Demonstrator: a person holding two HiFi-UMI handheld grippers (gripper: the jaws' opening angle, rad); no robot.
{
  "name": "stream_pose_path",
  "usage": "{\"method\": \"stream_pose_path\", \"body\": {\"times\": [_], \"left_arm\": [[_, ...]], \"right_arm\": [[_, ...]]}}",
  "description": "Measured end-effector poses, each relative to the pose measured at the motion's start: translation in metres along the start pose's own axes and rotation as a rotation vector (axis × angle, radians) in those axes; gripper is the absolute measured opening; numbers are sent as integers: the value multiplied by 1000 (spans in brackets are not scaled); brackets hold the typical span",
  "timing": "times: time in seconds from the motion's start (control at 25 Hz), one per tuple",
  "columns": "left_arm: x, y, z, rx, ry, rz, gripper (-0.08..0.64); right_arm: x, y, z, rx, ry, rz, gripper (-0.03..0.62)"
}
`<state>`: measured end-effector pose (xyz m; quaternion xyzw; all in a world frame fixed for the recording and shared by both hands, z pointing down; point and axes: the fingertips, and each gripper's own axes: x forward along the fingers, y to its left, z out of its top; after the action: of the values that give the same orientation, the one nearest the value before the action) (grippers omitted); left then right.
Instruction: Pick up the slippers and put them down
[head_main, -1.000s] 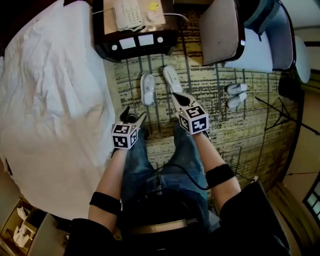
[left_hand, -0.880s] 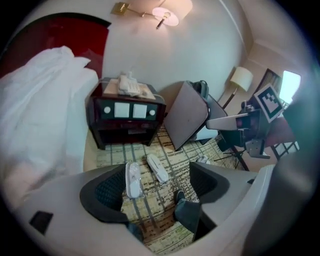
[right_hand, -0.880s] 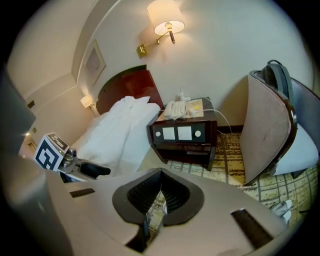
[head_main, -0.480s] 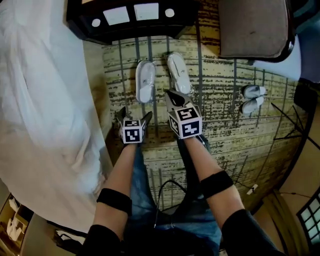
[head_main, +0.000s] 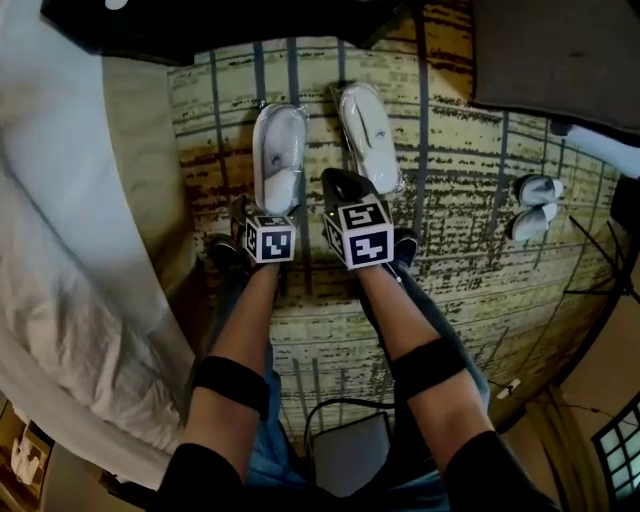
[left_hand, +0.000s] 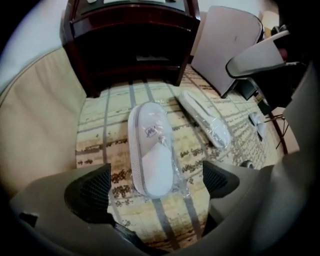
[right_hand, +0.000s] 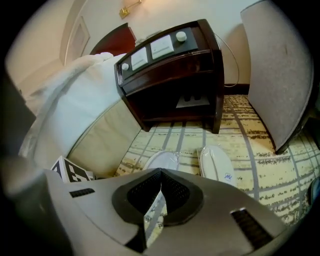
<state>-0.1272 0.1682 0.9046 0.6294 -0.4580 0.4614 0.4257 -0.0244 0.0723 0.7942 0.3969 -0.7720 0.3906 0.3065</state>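
Note:
Two white slippers in clear plastic wrap lie side by side on the patterned carpet. The left slipper (head_main: 278, 150) (left_hand: 150, 147) lies just ahead of my left gripper (head_main: 266, 216) (left_hand: 155, 182). Its jaws have just been opening and stand wide, with the slipper's near end showing between the pads (left_hand: 92, 187), which do not touch it. The right slipper (head_main: 370, 135) (right_hand: 220, 165) lies angled beside the first. My right gripper (head_main: 336, 182) (right_hand: 159, 192) is shut and empty, hovering near that slipper's heel.
A dark wooden nightstand (right_hand: 170, 75) stands just beyond the slippers. The bed (head_main: 70, 260) runs along the left. A padded chair (right_hand: 280, 65) is at the right. Another pair of slippers (head_main: 535, 205) lies further right on the carpet.
Both grippers have dropped toward the floor and closer to the slippers, and the view has lowered with them. The left jaws have spread wider. The right jaws stay shut.

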Motion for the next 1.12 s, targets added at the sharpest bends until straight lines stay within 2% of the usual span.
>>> {"method": "stream_pose_path", "body": {"times": [0.16,0.44,0.72,0.96,1.12], "left_arm": [[48,10,-6,40,2,42,588],[101,23,-3,32,-4,49,601],[129,20,-1,44,1,-45,596],[112,15,6,47,-50,-103,367],[96,-1,9,81,-107,-199,215]], "right_arm": [[34,-14,-25,21,9,-1,2],[73,-31,-46,16,30,-9,2],[95,-40,-51,11,37,-13,2],[96,-38,-53,8,52,-18,2],[98,-38,-51,1,51,-23,2]]}}
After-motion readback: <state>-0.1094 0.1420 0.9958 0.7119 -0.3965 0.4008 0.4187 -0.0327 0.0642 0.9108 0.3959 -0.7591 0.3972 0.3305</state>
